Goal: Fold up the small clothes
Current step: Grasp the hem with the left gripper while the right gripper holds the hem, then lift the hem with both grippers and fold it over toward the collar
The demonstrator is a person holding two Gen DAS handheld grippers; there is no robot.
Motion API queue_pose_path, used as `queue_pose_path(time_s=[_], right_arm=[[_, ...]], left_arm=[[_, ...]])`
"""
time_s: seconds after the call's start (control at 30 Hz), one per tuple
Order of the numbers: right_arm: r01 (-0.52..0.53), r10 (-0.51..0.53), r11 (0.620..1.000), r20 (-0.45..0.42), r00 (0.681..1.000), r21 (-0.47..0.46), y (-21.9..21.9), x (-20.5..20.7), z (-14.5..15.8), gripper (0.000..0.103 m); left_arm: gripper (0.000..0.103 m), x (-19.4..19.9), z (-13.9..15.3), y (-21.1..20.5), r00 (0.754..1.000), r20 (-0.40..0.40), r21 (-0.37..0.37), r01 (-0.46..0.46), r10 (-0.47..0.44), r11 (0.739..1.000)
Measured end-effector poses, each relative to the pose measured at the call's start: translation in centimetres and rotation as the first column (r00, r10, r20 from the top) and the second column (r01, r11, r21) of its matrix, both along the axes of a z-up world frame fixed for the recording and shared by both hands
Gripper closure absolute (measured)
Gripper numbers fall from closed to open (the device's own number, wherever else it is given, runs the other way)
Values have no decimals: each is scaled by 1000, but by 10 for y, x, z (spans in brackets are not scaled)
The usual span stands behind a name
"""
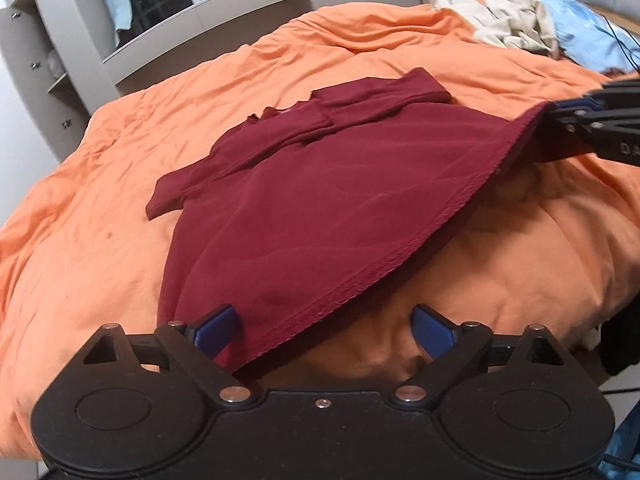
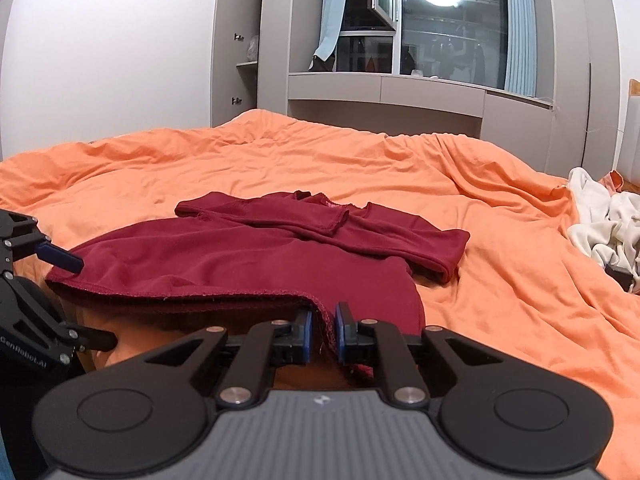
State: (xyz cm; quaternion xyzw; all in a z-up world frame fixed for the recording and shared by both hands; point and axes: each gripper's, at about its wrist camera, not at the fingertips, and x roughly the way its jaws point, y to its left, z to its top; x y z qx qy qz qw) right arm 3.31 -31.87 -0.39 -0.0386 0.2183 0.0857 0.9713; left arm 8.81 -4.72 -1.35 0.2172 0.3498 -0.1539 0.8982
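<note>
A maroon shirt (image 1: 320, 200) lies on the orange duvet (image 1: 100, 240) with its sleeves folded across the chest. Its near hem is lifted off the bed. My left gripper (image 1: 324, 330) stands open around the hem's near corner, and the blue pads (image 1: 216, 330) do not press the cloth. In the right wrist view the same shirt (image 2: 240, 256) fills the middle. My right gripper (image 2: 324, 332) is shut on the other hem corner, with cloth pinched between its pads. My left gripper (image 2: 80, 300) shows at the left edge, one finger above the corner and one below.
A heap of cream clothes (image 1: 512, 24) and a light blue cloth (image 1: 588, 36) lie at the bed's far right; the cream heap (image 2: 608, 220) also shows in the right wrist view. Grey cabinets (image 2: 420, 96) and a window stand behind the bed.
</note>
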Motion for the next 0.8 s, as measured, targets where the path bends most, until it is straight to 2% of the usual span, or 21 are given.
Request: queue_pose_path(time_s=[0.13, 0.23, 0.3, 0.33, 0.37, 0.4, 0.5, 0.57, 0.7, 0.8], right_arm=[[8, -8, 1000, -4, 1000, 2, -1, -2, -2, 89], [12, -12, 1000, -10, 1000, 9, -1, -3, -3, 89], [12, -12, 1000, -10, 1000, 12, -1, -5, -3, 89], [12, -12, 1000, -10, 1000, 11, 0, -5, -3, 89], [13, -12, 1000, -10, 1000, 10, 0, -5, -3, 89], [11, -11, 1000, -10, 1000, 9, 0, -5, -2, 89], [2, -3, 1000, -21, 1000, -6, 2, -7, -4, 89], [-6, 5, 999, -34, 999, -35, 6, -8, -8, 89], [-11, 4, 994, -68, 998, -104, 14, -12, -21, 82], [1, -19, 972, -78, 997, -234, 25, -17, -35, 75]], left_arm=[[19, 0, 3, 11, 1000, 22, -22, -22, 23, 1000], [32, -1, 6, 19, 997, 45, -19, -57, 57, 998], [33, -1, 7, 23, 996, 60, -25, -71, 73, 997], [37, -1, 9, 25, 994, 66, -34, -80, 82, 996], [50, -2, 10, 27, 993, 76, -40, -90, 93, 995], [55, -4, 12, 29, 991, 94, -46, -95, 99, 994], [59, -8, 17, 37, 987, 132, -52, -86, 92, 995], [69, -8, 18, 42, 986, 134, -74, -87, 97, 993], [70, -1, 18, 48, 986, 110, -105, -116, 128, 988], [69, 2, 15, 49, 983, 112, -93, -136, 146, 986]])
